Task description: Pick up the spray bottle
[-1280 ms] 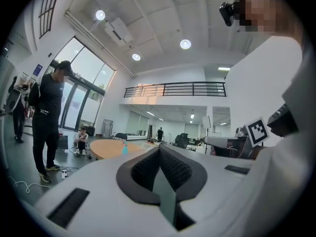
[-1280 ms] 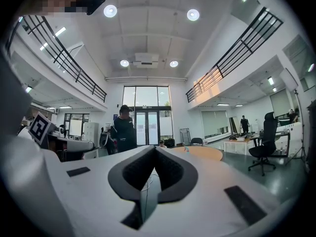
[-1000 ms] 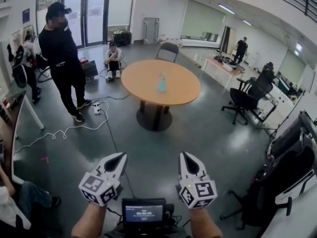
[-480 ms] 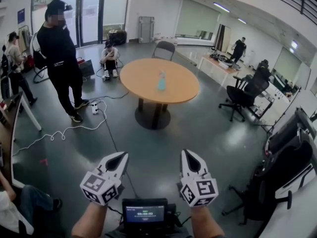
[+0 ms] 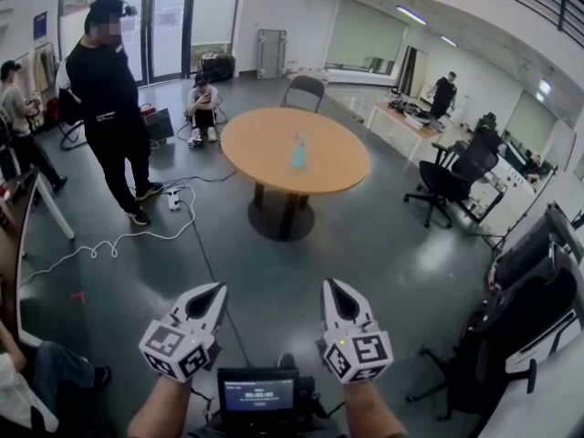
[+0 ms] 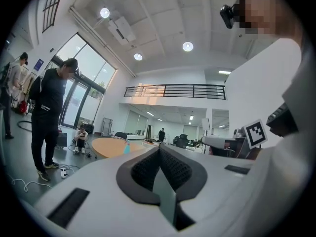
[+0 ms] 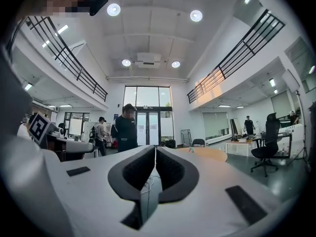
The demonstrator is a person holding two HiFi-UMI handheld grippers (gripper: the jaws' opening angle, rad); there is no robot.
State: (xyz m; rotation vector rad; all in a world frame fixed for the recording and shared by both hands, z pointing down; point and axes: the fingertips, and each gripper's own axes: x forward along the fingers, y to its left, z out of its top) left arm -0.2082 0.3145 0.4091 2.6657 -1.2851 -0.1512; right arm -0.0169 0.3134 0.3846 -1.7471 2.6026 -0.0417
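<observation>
A pale blue spray bottle (image 5: 298, 153) stands upright near the middle of a round wooden table (image 5: 265, 162) far ahead across the floor. It shows small in the left gripper view as the spray bottle (image 6: 127, 147) and in the right gripper view as the spray bottle (image 7: 191, 150). My left gripper (image 5: 219, 288) and right gripper (image 5: 328, 285) are held side by side low in the head view, both shut and empty, well short of the table.
A person in black (image 5: 111, 99) stands left of the table, with a white cable (image 5: 119, 241) and power strip (image 5: 174, 199) on the floor nearby. Someone sits on the floor (image 5: 201, 108) behind. Office chairs (image 5: 452, 176) stand right; a grey chair (image 5: 306, 89) sits behind the table.
Both grippers have shifted slightly left and lower in the head view, still shut. The people at far left have moved a little.
</observation>
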